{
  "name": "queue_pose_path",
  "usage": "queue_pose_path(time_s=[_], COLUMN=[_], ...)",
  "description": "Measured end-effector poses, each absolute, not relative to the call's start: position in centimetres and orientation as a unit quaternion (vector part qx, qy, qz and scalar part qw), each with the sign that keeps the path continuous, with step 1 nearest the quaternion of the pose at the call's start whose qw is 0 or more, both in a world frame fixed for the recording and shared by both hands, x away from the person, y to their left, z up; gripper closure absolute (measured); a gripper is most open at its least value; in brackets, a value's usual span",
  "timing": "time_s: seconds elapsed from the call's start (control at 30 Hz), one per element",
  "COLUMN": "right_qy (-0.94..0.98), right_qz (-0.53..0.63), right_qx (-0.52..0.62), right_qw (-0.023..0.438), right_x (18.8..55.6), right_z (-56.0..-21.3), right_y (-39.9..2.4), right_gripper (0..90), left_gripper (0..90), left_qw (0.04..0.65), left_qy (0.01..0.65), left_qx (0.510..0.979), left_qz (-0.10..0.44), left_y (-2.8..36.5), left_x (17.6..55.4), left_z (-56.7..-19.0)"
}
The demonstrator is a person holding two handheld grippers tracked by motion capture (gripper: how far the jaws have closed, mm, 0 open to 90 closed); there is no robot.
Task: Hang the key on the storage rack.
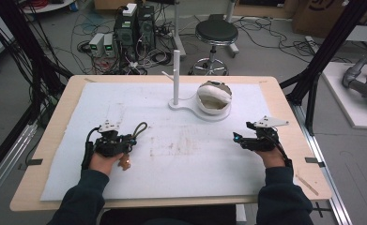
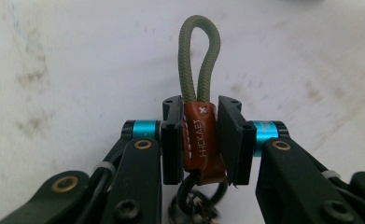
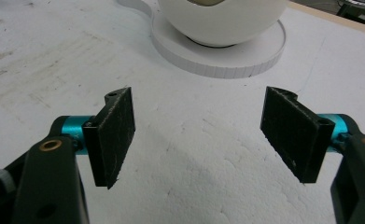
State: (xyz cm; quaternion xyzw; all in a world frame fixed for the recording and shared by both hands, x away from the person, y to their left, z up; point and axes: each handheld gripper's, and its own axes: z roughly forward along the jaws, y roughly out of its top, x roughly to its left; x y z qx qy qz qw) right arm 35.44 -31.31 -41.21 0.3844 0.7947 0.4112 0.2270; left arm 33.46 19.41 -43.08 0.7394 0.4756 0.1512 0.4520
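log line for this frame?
left tongs: shut on keychain strap | right tongs: open, empty | white stand: untouched

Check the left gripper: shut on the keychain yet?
Shut. The left gripper has its pads against the keychain, on its brown leather tab.

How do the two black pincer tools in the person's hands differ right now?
The left gripper is shut on a keychain, its pads pressing the brown leather tab; the right gripper stands wide open and holds nothing. The left gripper has an olive cord loop sticking out past its jaws, while the right gripper faces a white bowl on a stand. Both have black jaws with blue fittings.
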Motion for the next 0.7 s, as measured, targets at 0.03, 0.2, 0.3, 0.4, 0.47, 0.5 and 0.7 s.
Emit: queue_pose_path(time_s=[0.03,0.2,0.3,0.4,0.47,0.5,0.7], right_qy=[0.795,0.791,0.788,0.786,0.786,0.785,0.786], right_qz=[0.410,0.416,0.421,0.423,0.425,0.426,0.425], right_qx=[0.386,0.387,0.388,0.388,0.387,0.387,0.386], right_qw=[0.226,0.228,0.228,0.228,0.228,0.229,0.229], right_x=[35.4,35.3,35.2,35.2,35.2,35.2,35.3], right_z=[-41.2,-41.2,-41.1,-41.0,-41.0,-41.0,-41.0], right_y=[-31.4,-31.5,-31.5,-31.5,-31.4,-31.4,-31.4], right_gripper=[26.7,26.6,26.6,26.6,26.6,26.6,26.6], left_gripper=[71.4,71.8,71.8,71.8,71.8,71.8,71.8], left_qw=[0.463,0.524,0.544,0.557,0.558,0.559,0.585], left_qy=[0.472,0.439,0.430,0.426,0.420,0.417,0.389], left_qx=[0.734,0.713,0.703,0.695,0.698,0.698,0.690], left_qz=[0.157,0.156,0.158,0.157,0.161,0.162,0.174], left_y=[19.5,19.6,19.3,18.8,18.3,18.2,16.6], left_x=[33.4,33.7,34.0,34.9,35.7,36.0,38.0], left_z=[-42.7,-41.0,-40.0,-39.1,-38.3,-38.0,-34.2])
